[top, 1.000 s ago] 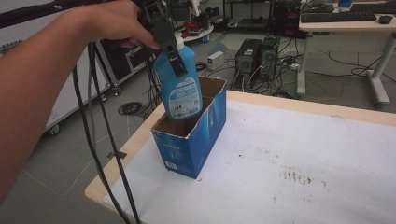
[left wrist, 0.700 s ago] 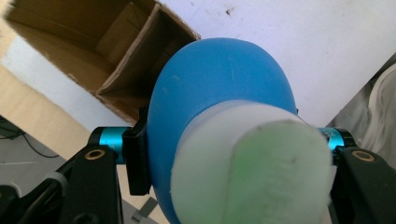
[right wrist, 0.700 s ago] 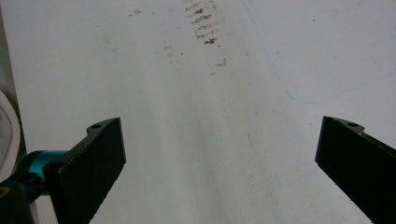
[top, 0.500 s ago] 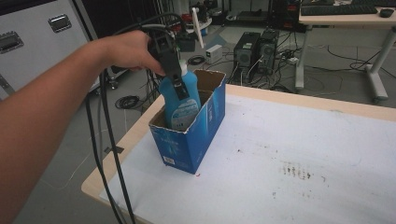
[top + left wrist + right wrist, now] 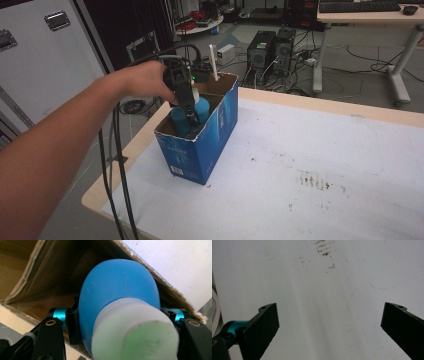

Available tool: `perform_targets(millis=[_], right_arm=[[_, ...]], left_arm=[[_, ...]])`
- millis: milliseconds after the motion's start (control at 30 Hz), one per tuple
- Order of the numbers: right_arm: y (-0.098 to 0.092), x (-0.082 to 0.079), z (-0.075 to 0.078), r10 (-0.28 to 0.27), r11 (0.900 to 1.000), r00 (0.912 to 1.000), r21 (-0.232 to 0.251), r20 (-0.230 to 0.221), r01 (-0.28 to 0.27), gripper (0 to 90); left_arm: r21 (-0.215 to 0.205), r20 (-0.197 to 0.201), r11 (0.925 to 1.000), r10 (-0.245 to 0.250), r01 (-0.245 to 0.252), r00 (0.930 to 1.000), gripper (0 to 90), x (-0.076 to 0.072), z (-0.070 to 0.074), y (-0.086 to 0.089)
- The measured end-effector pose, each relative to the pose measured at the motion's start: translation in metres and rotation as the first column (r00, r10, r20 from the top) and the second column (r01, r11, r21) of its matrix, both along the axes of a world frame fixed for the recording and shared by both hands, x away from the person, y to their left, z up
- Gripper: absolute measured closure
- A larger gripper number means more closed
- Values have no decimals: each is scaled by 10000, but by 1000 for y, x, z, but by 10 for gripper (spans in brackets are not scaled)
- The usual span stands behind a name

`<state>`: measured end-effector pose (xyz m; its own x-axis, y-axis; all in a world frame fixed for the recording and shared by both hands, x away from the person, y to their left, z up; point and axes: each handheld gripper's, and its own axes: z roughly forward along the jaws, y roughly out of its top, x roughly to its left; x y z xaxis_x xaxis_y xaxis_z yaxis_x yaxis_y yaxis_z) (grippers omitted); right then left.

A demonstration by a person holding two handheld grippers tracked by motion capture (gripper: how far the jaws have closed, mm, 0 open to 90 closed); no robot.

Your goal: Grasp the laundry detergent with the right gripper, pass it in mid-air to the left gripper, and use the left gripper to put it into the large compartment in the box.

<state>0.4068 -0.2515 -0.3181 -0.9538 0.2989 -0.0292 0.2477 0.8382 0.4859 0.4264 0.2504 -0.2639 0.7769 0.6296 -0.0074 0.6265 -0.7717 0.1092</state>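
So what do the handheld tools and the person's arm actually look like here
Each tool has two flat black jaws on turquoise metal fittings with small brass-coloured screws. The left tool has a black body with a small green light, and thick black cables trail down from it past the table edge. The right tool has matching black jaws. The forearm is bare, with no sleeve visible.

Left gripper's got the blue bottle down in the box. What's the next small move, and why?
Probably lower a touch more, then open. The left gripper is shut on the blue bottle, already mostly inside the cardboard box; whether it rests on the bottom cannot be seen.
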Motion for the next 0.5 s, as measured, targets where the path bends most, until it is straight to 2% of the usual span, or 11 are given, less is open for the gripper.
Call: perform_targets(millis=[333, 433, 500], right_arm=[[2, 1, -5, -27, 9999, 9999, -130, -99, 26, 10], [2, 1, -6, 12, 9999, 9999, -145, -118, -13, 10], [2, 1, -7, -17, 9998, 9999, -174, -164, 15, 10]], left_arm=[[237, -323, 9997, -72, 79, 9995, 379, 2, -16, 1], [113, -220, 9999, -33, 35, 9998, 378, 2, -17, 1], [170, -266, 9998, -85, 89, 9996, 378, 3, -18, 1]])
